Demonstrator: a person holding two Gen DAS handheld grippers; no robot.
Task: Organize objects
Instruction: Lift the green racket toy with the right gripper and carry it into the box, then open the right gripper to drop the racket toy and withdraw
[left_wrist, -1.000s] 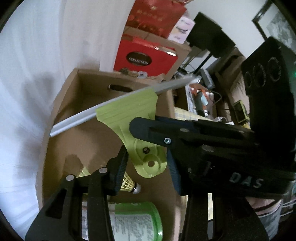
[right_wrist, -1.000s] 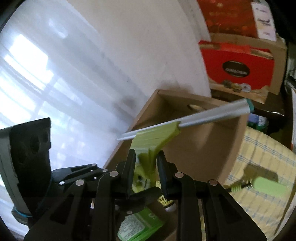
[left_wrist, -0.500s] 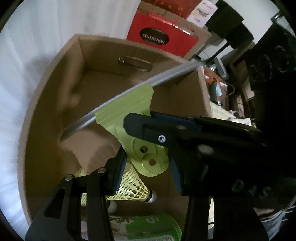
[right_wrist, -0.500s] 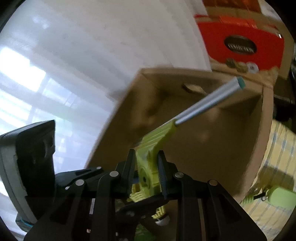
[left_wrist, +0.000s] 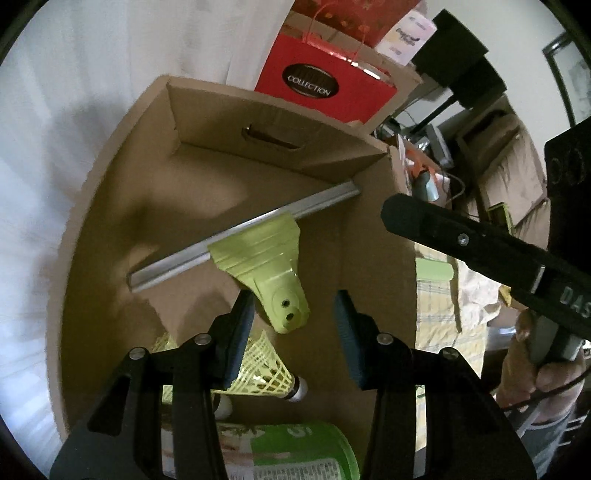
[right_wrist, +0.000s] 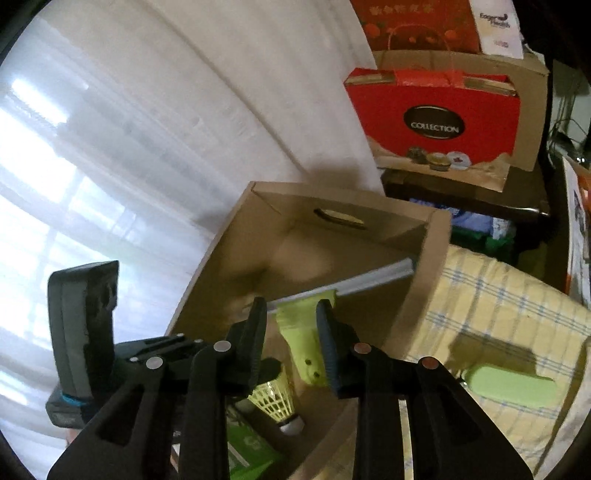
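Squeegee released (boxed), right gripper opening

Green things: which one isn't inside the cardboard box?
The pale green bar-shaped piece lies outside, on the checked cloth. The squeegee, shuttlecock and green-lidded tub are all inside the cardboard box.

A sheer white curtain fills the left half of the right wrist frame, daylight glowing through window panes at far left. At upper right, a red paper gift bag printed "COLLECTION" stands against a brown cardboard carton on a dark shelf. A yellow checked cloth with blue lines covers the surface at lower right.
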